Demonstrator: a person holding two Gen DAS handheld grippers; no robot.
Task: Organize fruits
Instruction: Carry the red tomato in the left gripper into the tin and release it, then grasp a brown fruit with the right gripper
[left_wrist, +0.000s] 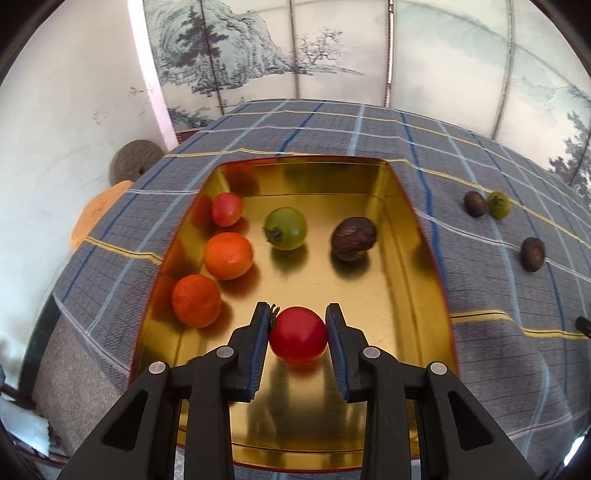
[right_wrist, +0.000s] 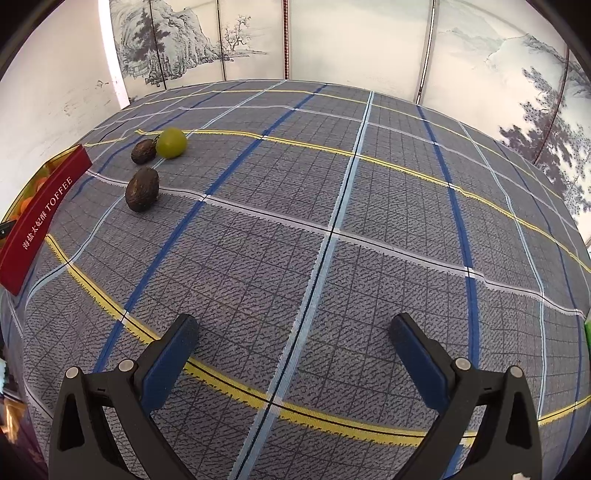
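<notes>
My left gripper (left_wrist: 298, 322) is shut on a red tomato (left_wrist: 297, 339) and holds it just above the floor of a gold tin tray (left_wrist: 402, 206). In the tray lie two oranges (left_wrist: 228, 255) (left_wrist: 195, 300), a small red tomato (left_wrist: 226, 209), a green tomato (left_wrist: 285, 228) and a dark wrinkled fruit (left_wrist: 353, 238). On the cloth to the right lie two dark fruits (right_wrist: 142, 189) (right_wrist: 144, 150) and a green fruit (right_wrist: 170, 143). My right gripper (right_wrist: 293, 332) is open and empty over the plaid cloth, far from them.
The tray's red side (right_wrist: 40, 218) reads TOFFEE at the left edge of the right wrist view. A grey-blue plaid cloth (right_wrist: 332, 206) covers the table. A painted folding screen (left_wrist: 295, 48) stands behind. A round stone (left_wrist: 133, 162) leans on the left wall.
</notes>
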